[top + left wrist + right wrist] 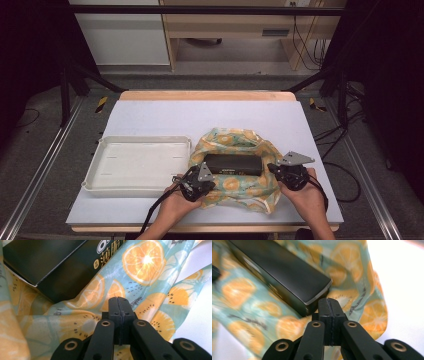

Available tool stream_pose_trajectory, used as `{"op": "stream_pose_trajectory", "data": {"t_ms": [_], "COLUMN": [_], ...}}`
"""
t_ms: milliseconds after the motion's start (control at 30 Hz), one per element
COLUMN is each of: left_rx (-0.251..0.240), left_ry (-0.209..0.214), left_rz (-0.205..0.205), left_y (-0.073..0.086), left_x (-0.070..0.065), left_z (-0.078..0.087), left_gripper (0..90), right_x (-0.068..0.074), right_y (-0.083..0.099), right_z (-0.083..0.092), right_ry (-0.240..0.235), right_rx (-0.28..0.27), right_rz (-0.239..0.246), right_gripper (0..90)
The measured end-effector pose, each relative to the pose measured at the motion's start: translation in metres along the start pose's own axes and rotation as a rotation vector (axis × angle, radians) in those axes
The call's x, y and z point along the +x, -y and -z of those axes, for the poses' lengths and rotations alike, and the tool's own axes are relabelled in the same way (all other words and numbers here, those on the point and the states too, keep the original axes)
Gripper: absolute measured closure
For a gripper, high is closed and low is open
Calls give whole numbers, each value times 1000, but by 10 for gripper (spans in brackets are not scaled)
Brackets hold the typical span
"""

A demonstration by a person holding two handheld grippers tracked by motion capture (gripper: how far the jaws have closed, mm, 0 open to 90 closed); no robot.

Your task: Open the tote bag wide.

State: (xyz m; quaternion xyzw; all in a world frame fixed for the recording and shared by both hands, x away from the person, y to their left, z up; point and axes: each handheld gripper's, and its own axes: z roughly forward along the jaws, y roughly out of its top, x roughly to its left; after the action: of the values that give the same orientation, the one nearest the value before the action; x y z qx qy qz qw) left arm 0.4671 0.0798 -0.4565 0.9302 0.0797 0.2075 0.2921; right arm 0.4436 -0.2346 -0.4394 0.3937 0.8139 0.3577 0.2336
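Left gripper view first: we see the left gripper (pixel 119 300) with its jaws pressed flat together, nothing visibly caught between them, their tips over the orange-print cloth (pixel 140 277). Just beyond them the black box (pixel 47 262) lies on that cloth, one corner towards us. In the right gripper view the right gripper (pixel 329 301) also has its jaws closed tight; their tips sit close to the near corner of the box, though the blur keeps us from saying whether they touch it or the fabric.

From the high view we find the box lying flat and lengthwise in the middle of the cloth, whose edges rise around it. We hold one gripper at each end of the box, the left at its near left corner, the right at its right end. Left of the bundle, just beside it, a white tray (pixel 95 172) rests on the worktop (pixel 160 117).
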Motion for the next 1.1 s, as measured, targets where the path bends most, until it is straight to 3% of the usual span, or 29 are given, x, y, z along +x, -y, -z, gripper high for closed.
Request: {"op": "stream_pose_trajectory", "data": {"t_ms": [200,367,567,700,800,933,1100], "left_rx": [4,1,1,8,14,8,14], "left_ry": [5,9,9,10,8,12,19], "left_rz": [-2,-5,-7,-9,-10,-11,-8], "left_y": [0,1,1,1,0,1,1], "left_x": [0,1,2,2,1,2,2], "left_z": [0,0,-1,-1,-1,-1,-2], "left_gripper": [900,900,900,900,900,900,900], "right_x": [-11,-19,-13,-6,-5,-10,-23], "right_y": [11,16,5,-13,-30,-48,-51], "right_z": [-27,-34,-17,3,6,-9,-42], "right_ry": [-23,-6,-9,-10,-12,-19,-20], "right_rx": [102,134,68,-10,-62,-71,-4], "right_rz": [-22,-34,-20,-1,25,28,7], "right_gripper": [900,900,900,900,900,900,900]}}
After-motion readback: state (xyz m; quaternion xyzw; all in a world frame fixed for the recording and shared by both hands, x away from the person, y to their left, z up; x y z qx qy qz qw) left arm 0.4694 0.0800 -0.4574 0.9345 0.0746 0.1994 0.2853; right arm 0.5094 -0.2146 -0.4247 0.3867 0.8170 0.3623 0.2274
